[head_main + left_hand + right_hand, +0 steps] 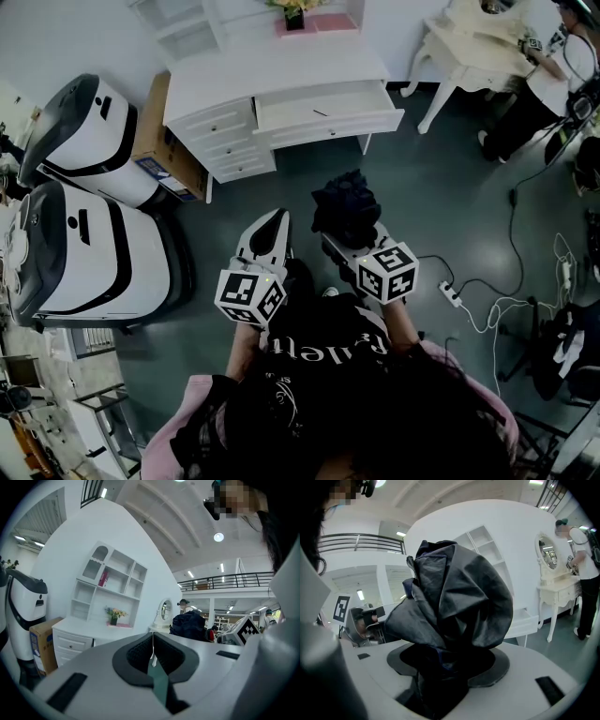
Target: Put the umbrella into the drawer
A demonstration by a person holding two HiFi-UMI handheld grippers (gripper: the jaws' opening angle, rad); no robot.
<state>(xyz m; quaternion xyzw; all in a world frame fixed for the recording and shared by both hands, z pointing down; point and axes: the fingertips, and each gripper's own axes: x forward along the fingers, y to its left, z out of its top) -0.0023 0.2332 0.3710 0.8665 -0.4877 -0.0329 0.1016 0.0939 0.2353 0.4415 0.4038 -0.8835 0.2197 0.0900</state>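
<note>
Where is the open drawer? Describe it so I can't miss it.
Find the white desk against the far wall, with a cardboard box at its left end. The drawer is the wide one under the desktop's right half. Unlike the small drawers stacked at left, it is pulled out.

Light: you get a dim head view, brighter gripper views | Source: ceiling lamp (pixel 218 537) glares at 1-2 o'clock | Edges: fisheye bends them, corners go black

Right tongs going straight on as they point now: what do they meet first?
Probably the front of the open drawer on the white desk, umbrella touching before the right tongs. The way there looks free, though depth is unclear.
</note>
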